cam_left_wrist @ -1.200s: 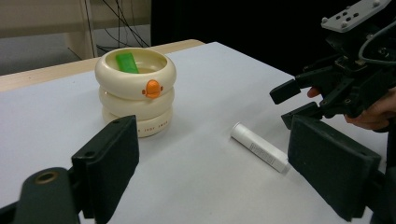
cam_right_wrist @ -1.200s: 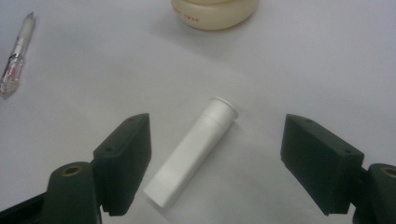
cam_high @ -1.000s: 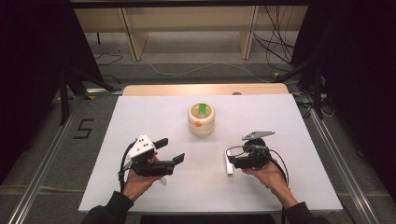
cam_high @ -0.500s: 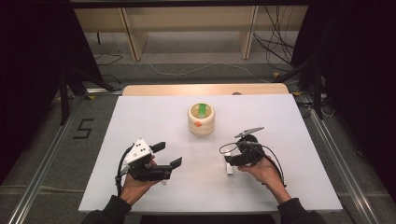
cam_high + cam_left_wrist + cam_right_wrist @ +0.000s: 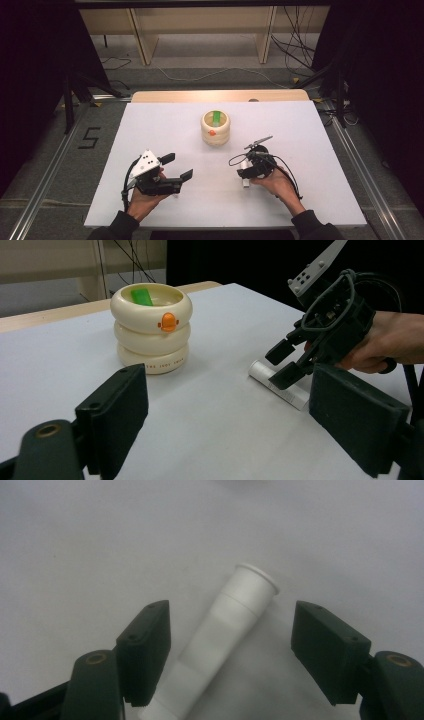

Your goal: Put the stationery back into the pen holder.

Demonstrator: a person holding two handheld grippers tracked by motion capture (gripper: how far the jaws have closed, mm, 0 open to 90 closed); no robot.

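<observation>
A white plastic tube (image 5: 220,645) lies flat on the white table (image 5: 150,120). My right gripper (image 5: 237,647) is open and tipped down over it, one jaw on each side, neither touching. In the high view the tube (image 5: 245,182) pokes out from under the right gripper (image 5: 243,170). A cream ringed cup (image 5: 215,128) with an orange spot holds a green piece (image 5: 142,295) at mid table. My left gripper (image 5: 177,166) is open near the front left with nothing in it, and points toward the cup (image 5: 151,327) and the tube (image 5: 280,385).
The table's wooden far edge (image 5: 220,95) runs behind the cup. Metal rails (image 5: 45,170) flank the table on the floor, and cables (image 5: 300,45) lie beyond it. Bare table surface lies between the two grippers and along both sides.
My right gripper has moved left and nearer the front edge and tipped down, so its jaws now straddle the tube. The left gripper has drifted slightly nearer the person.
</observation>
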